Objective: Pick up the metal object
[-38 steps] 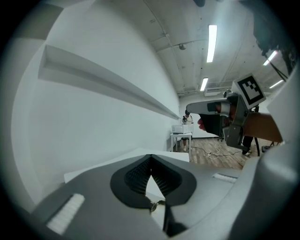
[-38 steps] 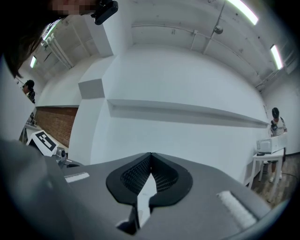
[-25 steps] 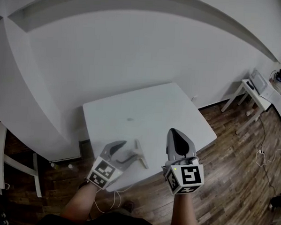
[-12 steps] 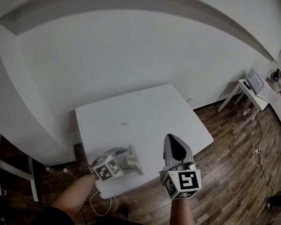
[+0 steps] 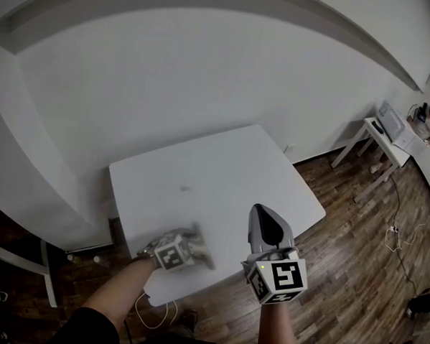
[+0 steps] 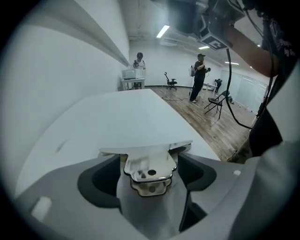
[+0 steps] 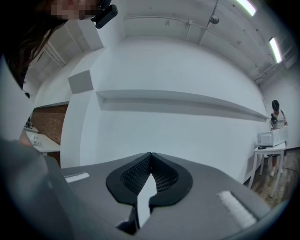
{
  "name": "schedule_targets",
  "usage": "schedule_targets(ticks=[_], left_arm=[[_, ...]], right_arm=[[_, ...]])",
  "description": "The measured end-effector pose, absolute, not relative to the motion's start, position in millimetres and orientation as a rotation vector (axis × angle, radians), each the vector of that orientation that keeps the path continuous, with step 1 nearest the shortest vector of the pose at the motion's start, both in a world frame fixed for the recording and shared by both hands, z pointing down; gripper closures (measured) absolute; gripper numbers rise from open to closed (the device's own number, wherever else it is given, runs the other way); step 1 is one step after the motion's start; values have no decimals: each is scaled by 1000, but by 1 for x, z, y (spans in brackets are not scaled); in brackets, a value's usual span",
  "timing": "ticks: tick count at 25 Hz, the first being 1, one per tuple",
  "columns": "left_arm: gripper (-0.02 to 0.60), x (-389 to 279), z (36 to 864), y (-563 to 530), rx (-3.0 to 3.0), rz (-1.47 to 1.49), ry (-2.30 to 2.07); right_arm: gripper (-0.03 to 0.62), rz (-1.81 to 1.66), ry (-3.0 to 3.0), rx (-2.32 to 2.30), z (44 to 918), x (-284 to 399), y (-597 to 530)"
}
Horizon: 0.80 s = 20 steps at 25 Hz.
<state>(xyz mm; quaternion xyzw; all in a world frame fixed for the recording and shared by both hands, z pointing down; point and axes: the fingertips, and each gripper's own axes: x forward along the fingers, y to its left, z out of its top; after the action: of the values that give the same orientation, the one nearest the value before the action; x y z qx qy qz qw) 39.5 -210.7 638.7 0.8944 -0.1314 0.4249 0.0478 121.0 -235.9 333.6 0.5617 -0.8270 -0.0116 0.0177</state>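
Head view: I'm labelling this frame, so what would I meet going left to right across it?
left gripper → right gripper → small white side table

No readable text, it seems.

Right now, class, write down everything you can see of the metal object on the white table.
The metal object is a shiny, polished, T-shaped piece. It has a flat crossbar at its far end and a wider stem with a rounded near end and small holes. It rests on the white table, close to the person's edge, between the wide-open jaws of the left gripper. The pads flank the stem without pressing on it. Whether the crossbar's ends touch the jaw tips cannot be told.
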Motion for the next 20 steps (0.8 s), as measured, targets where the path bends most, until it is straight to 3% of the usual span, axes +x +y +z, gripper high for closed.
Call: schedule_targets(ticks=[5, 20], left_arm=[[281, 42, 642, -205, 2711, 1278, -344], [288, 36, 620, -204, 2742, 1184, -423]], right_arm=[[583, -18, -2571, 1742, 341, 121, -236], [583, -14, -2598, 1715, 341, 110, -240]])
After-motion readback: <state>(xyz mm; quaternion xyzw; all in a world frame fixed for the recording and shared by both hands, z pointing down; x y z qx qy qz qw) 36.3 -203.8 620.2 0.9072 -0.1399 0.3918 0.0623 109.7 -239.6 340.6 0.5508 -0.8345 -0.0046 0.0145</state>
